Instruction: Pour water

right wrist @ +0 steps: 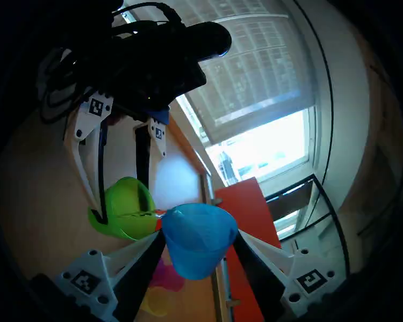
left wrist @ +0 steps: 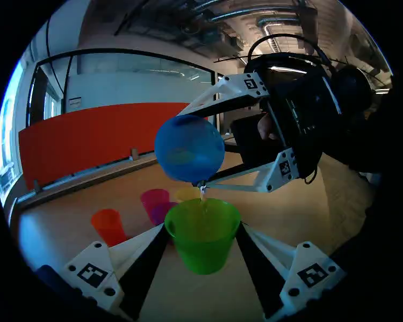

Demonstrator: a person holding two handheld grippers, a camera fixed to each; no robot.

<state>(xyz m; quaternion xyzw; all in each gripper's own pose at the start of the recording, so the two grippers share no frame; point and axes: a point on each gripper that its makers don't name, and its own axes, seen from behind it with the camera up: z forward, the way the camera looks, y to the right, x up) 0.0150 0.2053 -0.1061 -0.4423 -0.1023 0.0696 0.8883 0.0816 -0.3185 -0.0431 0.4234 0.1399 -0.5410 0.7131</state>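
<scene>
Left gripper [left wrist: 201, 231] clamped on the green cup [left wrist: 202, 249], upright, nearest in the left gripper view. Just above its rim, right gripper [right wrist: 199, 240] clamped on the blue cup [left wrist: 189, 148], tipped over, a thin trickle of water [left wrist: 203, 194] falling into the green one. Behind, on the table [left wrist: 309, 214]: orange cup [left wrist: 109, 225], pink cup [left wrist: 156, 203], yellow cup [left wrist: 186, 193].

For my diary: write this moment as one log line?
pouring | right tool: blue plastic cup, tilted | left tool: green plastic cup, upright beneath
</scene>
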